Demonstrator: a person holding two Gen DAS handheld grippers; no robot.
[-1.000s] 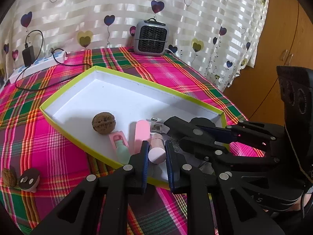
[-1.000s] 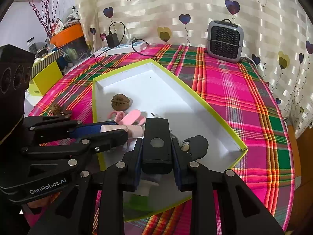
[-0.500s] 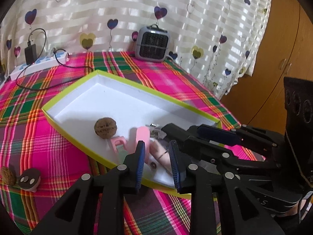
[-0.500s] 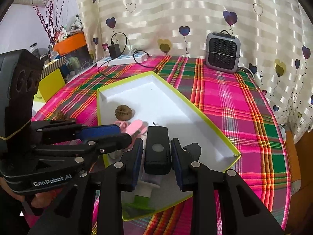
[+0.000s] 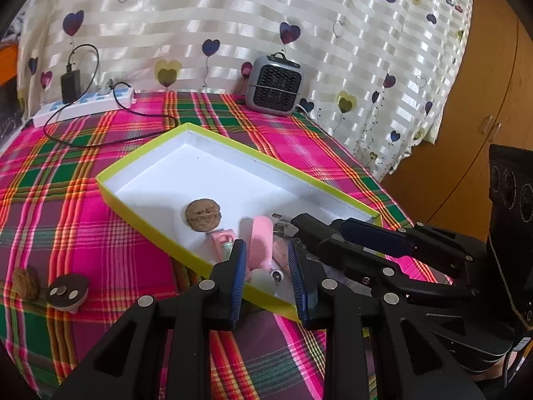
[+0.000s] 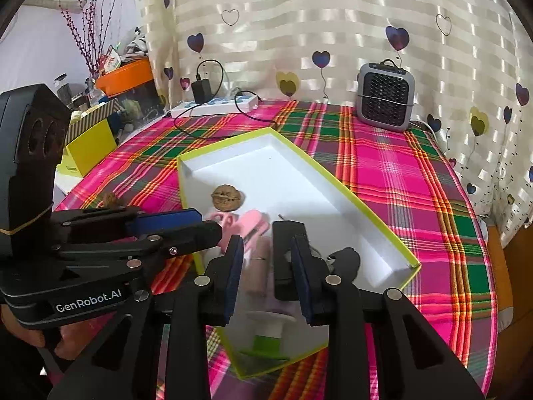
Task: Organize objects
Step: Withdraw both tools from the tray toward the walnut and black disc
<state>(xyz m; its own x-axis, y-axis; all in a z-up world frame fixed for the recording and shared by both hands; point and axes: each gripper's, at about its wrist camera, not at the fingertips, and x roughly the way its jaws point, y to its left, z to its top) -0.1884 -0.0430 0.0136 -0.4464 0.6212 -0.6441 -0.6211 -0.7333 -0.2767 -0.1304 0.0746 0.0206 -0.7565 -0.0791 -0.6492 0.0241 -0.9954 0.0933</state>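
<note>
A shallow white box with a lime-green rim (image 5: 140, 163) (image 6: 349, 193) lies on the plaid table. In it are a walnut (image 5: 202, 215) (image 6: 227, 197), a pink stapler-like item (image 5: 260, 243) (image 6: 250, 225), a pale pink tube (image 6: 258, 266) and a black block (image 6: 284, 260). My left gripper (image 5: 267, 275) is open and empty above the box's near rim. My right gripper (image 6: 266, 275) is open, and the black block stands against its right finger. A second walnut (image 5: 26, 281) and a dark brown mushroom-shaped piece (image 5: 66, 295) lie on the cloth at left.
A grey mini heater (image 5: 274, 85) (image 6: 384, 96) stands at the back by the curtain. A white power strip with a charger and black cable (image 5: 83, 105) (image 6: 213, 106) lies at back left. Yellow and orange boxes (image 6: 90, 143) crowd the far left. The table edge drops off at right.
My left gripper opened, released the pale pink tube into the box and drew back. My right gripper opened off the black block, which now rests in the box.
</note>
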